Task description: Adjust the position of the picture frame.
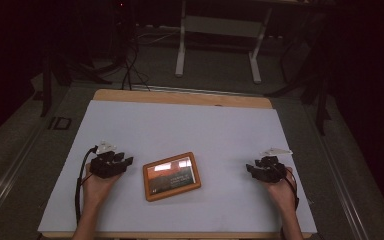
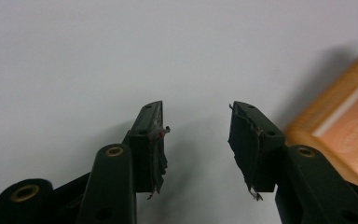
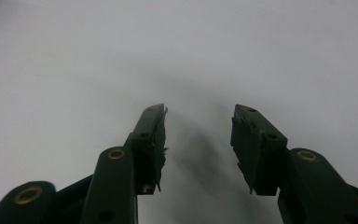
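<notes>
Your left gripper (image 1: 125, 162) sits at lower left of the high view, jaws parted with nothing between them; in the left gripper view only bare white shows in the gap. Just right of it lies the wooden-framed picture (image 1: 172, 176), flat on the white table cover (image 1: 180, 125), tilted slightly, near the frame's lower centre. The frame's corner (image 2: 340, 116) enters the left gripper view at the right edge, close to the right-hand jaw but apart from it (no contact that I can see).

Your right gripper (image 1: 252, 170) rests at lower right, jaws likewise apart and empty, well clear of the picture.

Judgement: nothing is gripped yet; the picture looks untouched. The whole approach and grasp remain, likely the left gripper's move.
</notes>
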Demonstrator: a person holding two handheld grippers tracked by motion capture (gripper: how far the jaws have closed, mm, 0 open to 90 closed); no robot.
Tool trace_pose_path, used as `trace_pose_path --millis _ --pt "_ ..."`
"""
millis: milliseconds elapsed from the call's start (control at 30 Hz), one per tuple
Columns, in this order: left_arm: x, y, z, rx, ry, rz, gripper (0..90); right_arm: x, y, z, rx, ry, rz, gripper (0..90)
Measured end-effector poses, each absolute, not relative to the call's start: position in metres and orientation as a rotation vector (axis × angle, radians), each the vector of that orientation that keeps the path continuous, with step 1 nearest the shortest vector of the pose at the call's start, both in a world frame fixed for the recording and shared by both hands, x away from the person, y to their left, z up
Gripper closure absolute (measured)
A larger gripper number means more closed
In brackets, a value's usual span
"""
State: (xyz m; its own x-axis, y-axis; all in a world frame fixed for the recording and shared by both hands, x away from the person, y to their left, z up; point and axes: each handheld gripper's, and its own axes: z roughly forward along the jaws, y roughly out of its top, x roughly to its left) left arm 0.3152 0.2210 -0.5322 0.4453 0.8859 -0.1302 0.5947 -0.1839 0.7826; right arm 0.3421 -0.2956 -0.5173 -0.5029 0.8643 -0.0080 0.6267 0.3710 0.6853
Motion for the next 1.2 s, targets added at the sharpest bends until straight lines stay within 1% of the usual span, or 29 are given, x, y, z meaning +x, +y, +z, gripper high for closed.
trace_pose_path --millis 200,300,433,467,500,633,667,700,767,900,933,967,1200 --pt "0.309 0.209 -0.531 1.937 1.16 0.51 58.5 0.34 -0.283 -0.514 1.244 2.324 0.922 53.1" --pt "0.308 0.205 -0.532 1.963 1.144 0.495 58.1 0.339 -0.277 -0.506 1.213 2.343 0.993 54.8" --pt "0.306 0.202 -0.532 1.972 1.126 0.458 58.0 0.338 -0.27 -0.499 1.166 2.365 1.043 65.7" --pt "0.306 0.201 -0.531 1.967 1.133 0.435 58.0 0.336 -0.266 -0.496 1.153 2.362 1.063 70.9" --pt "0.306 0.201 -0.531 1.967 1.133 0.435 58.0 0.336 -0.266 -0.496 1.153 2.362 1.063 70.9" --pt "0.304 0.201 -0.529 1.953 1.123 0.395 58.0 0.333 -0.256 -0.489 1.115 2.352 1.122 80.2" --pt "0.304 0.2 -0.529 1.959 1.12 0.391 57.9 0.332 -0.249 -0.486 1.095 2.354 1.164 84.3" --pt "0.304 0.2 -0.529 1.959 1.12 0.391 57.5 0.332 -0.249 -0.486 1.095 2.354 1.164 84.3" --pt "0.303 0.2 -0.528 1.956 1.119 0.386 57.3 0.331 -0.242 -0.485 1.075 2.377 1.216 88.9" --pt "0.303 0.2 -0.527 1.95 1.116 0.378 56.7 0.327 -0.224 -0.483 1.031 2.41 1.278 90.0" --pt "0.303 0.2 -0.527 1.948 1.117 0.38 56.0 0.324 -0.213 -0.481 0.988 2.431 1.281 90.0" --pt "0.303 0.2 -0.527 1.944 1.117 0.38 56.0 0.324 -0.213 -0.481 0.988 2.431 1.281 90.0" --pt "0.303 0.197 -0.526 1.959 1.099 0.368 53.8 0.305 -0.173 -0.476 0.833 2.511 1.28 90.0"
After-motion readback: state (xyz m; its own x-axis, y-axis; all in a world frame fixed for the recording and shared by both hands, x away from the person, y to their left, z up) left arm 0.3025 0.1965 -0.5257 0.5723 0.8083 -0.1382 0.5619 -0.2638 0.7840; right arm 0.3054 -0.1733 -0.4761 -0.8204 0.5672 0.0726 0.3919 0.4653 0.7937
